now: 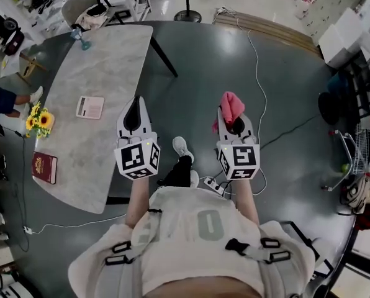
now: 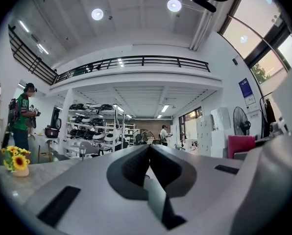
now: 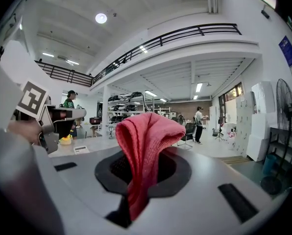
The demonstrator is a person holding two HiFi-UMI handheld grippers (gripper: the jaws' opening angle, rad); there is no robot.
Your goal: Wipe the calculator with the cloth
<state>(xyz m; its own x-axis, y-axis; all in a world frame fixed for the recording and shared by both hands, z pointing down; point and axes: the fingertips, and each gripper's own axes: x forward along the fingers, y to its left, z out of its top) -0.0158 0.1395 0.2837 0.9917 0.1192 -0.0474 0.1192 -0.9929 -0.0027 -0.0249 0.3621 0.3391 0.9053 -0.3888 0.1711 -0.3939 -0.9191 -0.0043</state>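
The calculator (image 1: pixel 90 107) is a pale square slab lying on the grey marble table (image 1: pixel 104 61), left of both grippers. My right gripper (image 1: pixel 230 107) is shut on the pink cloth (image 1: pixel 231 106), which bunches up above the tips; in the right gripper view the cloth (image 3: pixel 145 138) folds over between the closed jaws, and the calculator (image 3: pixel 81 150) shows small on the tabletop at the left. My left gripper (image 1: pixel 136 104) is shut with nothing in it, over the table's right edge; its tips (image 2: pixel 149 148) meet in the left gripper view.
A vase of yellow flowers (image 1: pixel 38 120), a red book (image 1: pixel 44 167) and a water bottle (image 1: pixel 81 40) stand on the table. Cables and a power strip (image 1: pixel 213 185) lie on the dark floor. A person in green (image 2: pixel 22 116) stands beyond the table.
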